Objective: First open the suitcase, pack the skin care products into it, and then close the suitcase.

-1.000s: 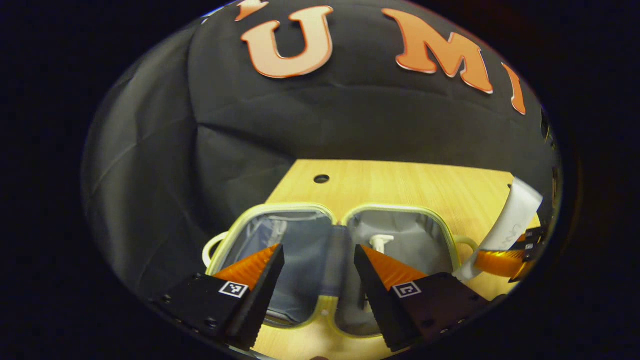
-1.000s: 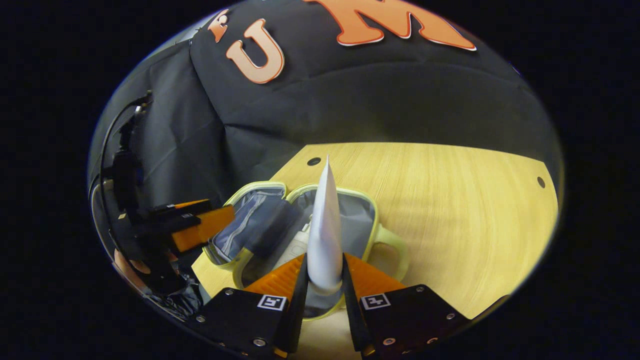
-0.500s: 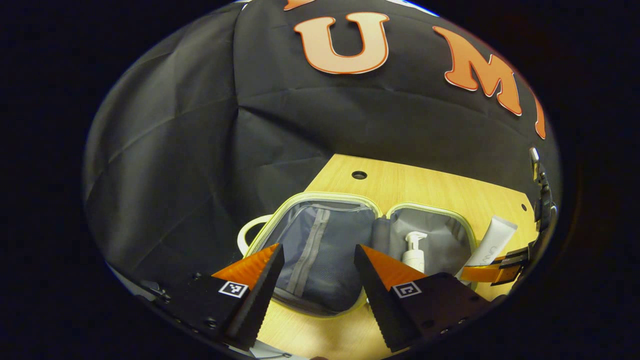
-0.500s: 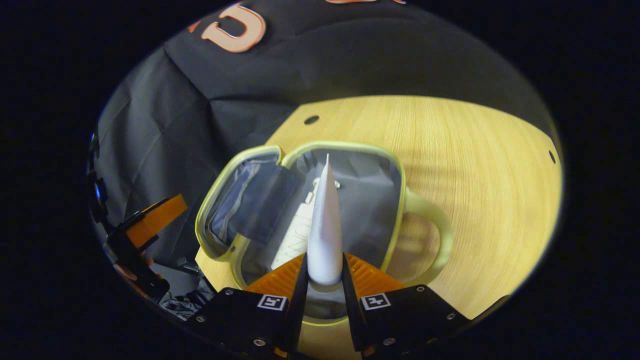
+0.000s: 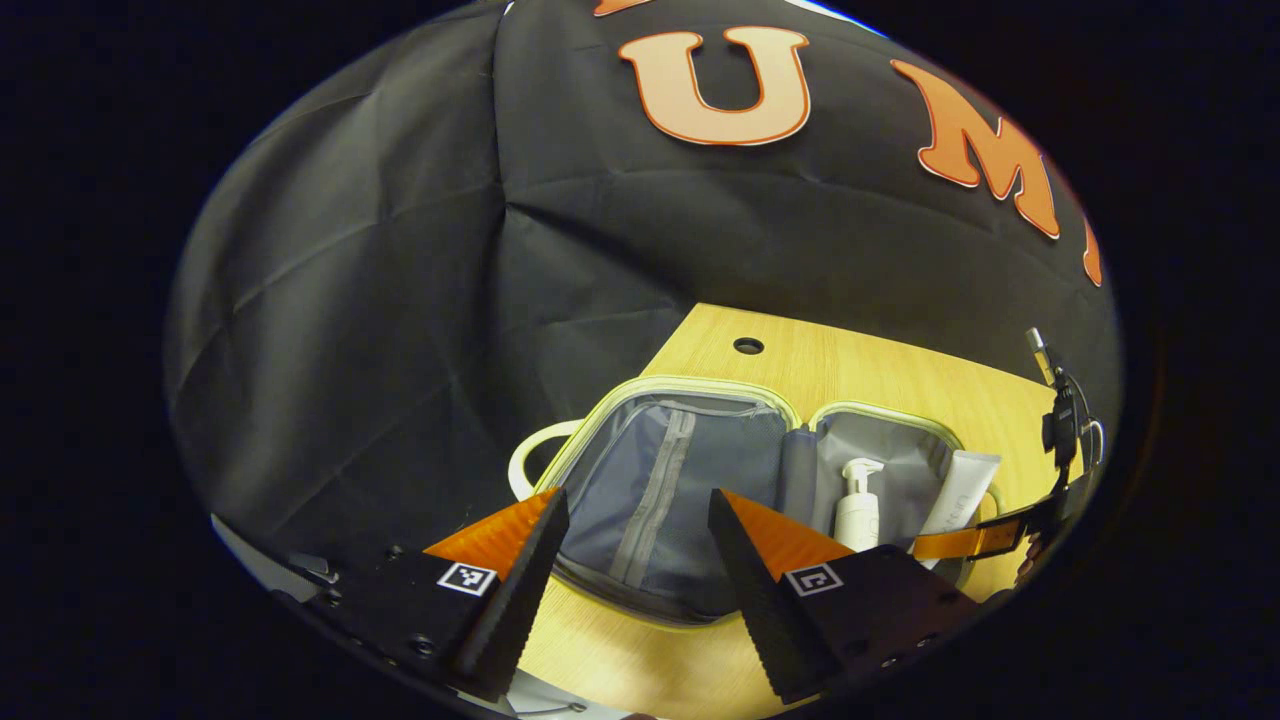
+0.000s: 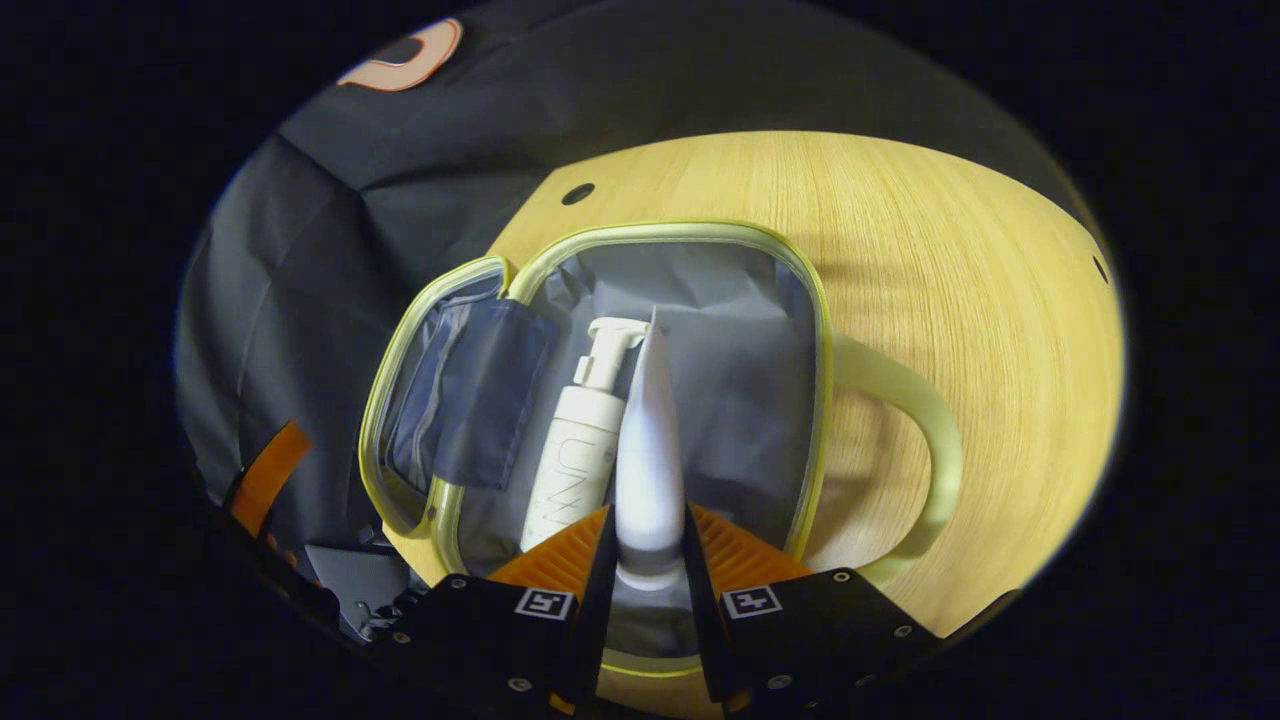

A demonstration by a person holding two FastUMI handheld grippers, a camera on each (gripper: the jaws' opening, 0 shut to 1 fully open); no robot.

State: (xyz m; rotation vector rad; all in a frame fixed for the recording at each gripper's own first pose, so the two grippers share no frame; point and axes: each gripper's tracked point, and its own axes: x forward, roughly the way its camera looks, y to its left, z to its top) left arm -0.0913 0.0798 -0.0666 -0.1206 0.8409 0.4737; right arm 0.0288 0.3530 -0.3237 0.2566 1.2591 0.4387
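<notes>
Packing step: my right gripper [image 6: 645, 550] pinches the tube [image 6: 648, 450] over the open suitcase [image 6: 790, 300], beside the bottle [image 6: 575, 450]; next, lower and release; left gripper [image 5: 635, 540] spread.

White tube [image 6: 648, 450], grey-lined, seemingly lime-trimmed suitcase [image 6: 820, 330], pale-wood table [image 6: 960, 260].

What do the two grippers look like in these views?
The left gripper and the right gripper share one build: wedge-shaped ridged fingers on black, screw-studded blocks, each block bearing a small square black-and-white marker. A dark cable runs behind the far-off right gripper.
</notes>
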